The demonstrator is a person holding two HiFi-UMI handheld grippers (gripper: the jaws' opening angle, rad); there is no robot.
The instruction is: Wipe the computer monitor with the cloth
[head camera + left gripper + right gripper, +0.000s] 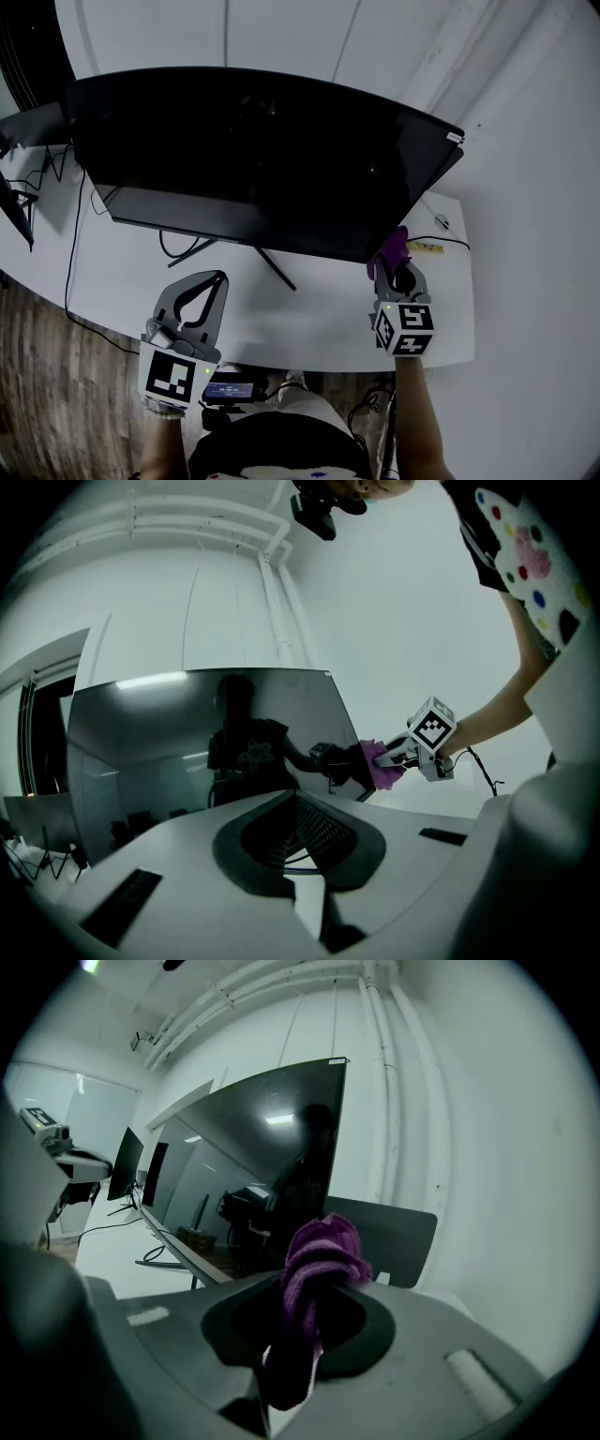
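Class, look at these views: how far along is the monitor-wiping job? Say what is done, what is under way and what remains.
Done: the cloth is picked up and clamped in the right gripper. In hand: the cloth sits at the lower right corner of the monitor, at or very near its surface. Left: seemingly most of the screen, since no wipe marks show. The left gripper hangs shut and empty.

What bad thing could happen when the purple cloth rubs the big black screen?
1. The cloth is a small bunch in the right gripper, so the hard jaws might scrape the monitor.
2. The cloth is by the monitor's bottom corner and the left gripper is not steadying it; a hard push might wobble it on its thin stand.
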